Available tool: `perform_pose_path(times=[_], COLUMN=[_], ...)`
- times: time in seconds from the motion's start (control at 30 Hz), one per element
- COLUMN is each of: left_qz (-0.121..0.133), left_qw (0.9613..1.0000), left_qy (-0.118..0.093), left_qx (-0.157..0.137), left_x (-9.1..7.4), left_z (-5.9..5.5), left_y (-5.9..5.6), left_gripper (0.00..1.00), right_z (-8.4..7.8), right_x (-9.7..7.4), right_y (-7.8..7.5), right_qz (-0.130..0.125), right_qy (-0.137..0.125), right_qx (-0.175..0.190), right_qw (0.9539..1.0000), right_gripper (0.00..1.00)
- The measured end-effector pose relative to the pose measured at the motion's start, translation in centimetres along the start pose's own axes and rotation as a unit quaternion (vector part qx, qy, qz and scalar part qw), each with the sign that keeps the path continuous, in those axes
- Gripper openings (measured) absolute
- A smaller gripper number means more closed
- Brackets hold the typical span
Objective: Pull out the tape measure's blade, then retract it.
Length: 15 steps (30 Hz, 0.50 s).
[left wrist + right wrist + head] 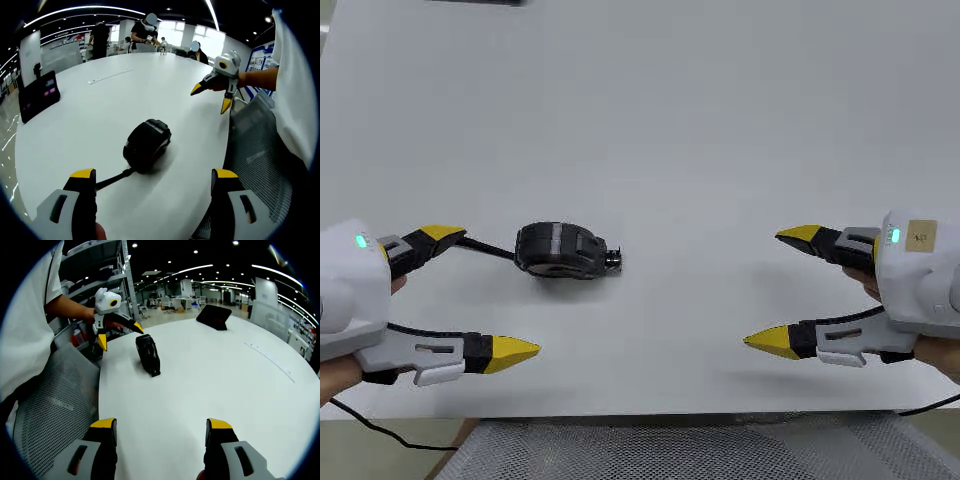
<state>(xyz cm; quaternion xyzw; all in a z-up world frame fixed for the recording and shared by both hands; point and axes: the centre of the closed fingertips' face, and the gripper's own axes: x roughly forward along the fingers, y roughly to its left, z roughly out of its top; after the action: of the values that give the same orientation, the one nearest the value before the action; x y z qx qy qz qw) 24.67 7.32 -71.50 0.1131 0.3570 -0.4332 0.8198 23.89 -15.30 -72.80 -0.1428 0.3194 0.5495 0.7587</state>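
Observation:
A black tape measure (pixel 563 250) lies on its side on the white table (pixel 670 120), its blade hook facing right and a black strap trailing left. My left gripper (pixel 485 292) stands open at the left, its jaws astride the strap end, a little short of the case. In the left gripper view the tape measure (pixel 146 144) lies just ahead of the yellow fingertips (pixel 82 174). My right gripper (pixel 785 288) is open at the right, well apart from the tape measure (pixel 148 354), with nothing between its jaws.
A mesh chair back (pixel 670 450) sits below the table's near edge. A dark tablet-like stand (pixel 37 92) and a long ruler-like strip (pixel 107 76) rest on the far part of the table. Several people stand at the far end of the room.

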Motion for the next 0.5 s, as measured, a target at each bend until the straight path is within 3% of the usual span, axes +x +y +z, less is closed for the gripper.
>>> perform_pose_path(times=[0.2, 0.5], left_qz=[-0.002, -0.011], left_qw=[0.9999, 0.9992], left_qy=[0.001, 0.015], left_qx=[0.014, 0.034], left_x=[0.7, 1.5], left_z=[0.7, 0.6], left_y=[0.4, 1.2], left_gripper=[0.89, 0.82], right_z=[0.6, 1.2], right_x=[0.7, 1.9], right_y=[-0.3, -0.8], right_qz=[0.013, 0.027], right_qy=[-0.006, -0.005], right_qx=[-0.004, -0.023], right_qw=[0.9999, 0.9994], right_gripper=[0.69, 0.66])
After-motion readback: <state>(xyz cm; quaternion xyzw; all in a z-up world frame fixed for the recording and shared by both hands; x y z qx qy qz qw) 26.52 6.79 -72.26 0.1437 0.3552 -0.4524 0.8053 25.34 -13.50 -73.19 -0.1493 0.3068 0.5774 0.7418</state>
